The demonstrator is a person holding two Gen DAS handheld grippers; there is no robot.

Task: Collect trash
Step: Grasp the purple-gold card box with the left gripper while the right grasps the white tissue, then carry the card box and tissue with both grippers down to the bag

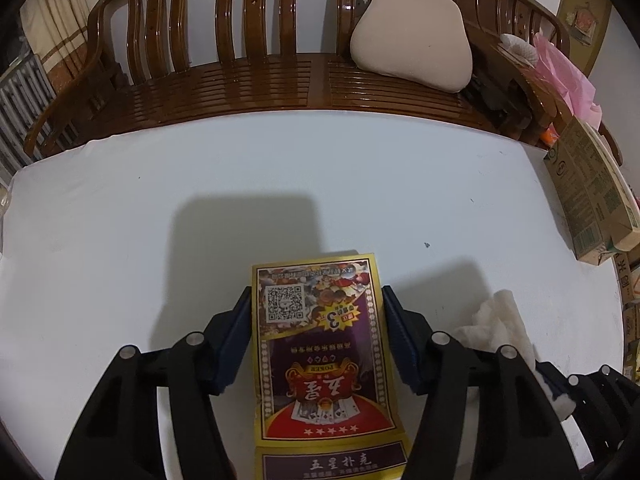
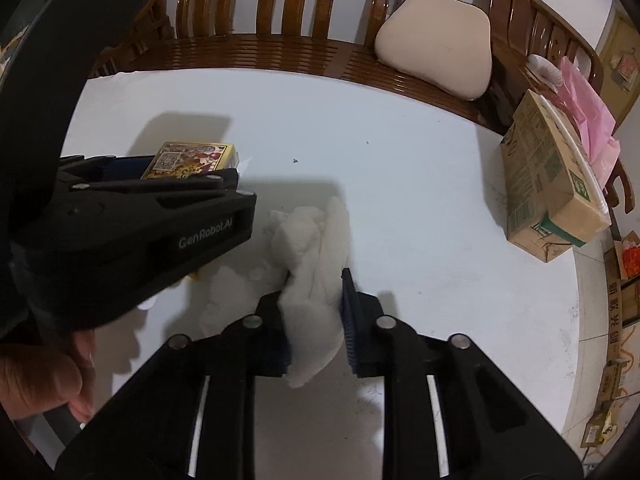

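Playing-card box (image 1: 320, 344), gold-edged, purple-red print with QR code, sits between pads of left gripper (image 1: 316, 336), clamped. Crumpled white tissue (image 2: 316, 276) pinched in right gripper (image 2: 316, 320), over white table (image 2: 420, 184). Cardboard carton (image 2: 548, 184) at table's right edge, contents unseen.

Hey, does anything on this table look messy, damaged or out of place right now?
Yes. A crumpled tissue lies on the white table, pinched by the right tongs. The card box in the left tongs has its end flap hanging open.

Crumpled tissue (image 2: 316, 280) between right tongs (image 2: 316, 320)
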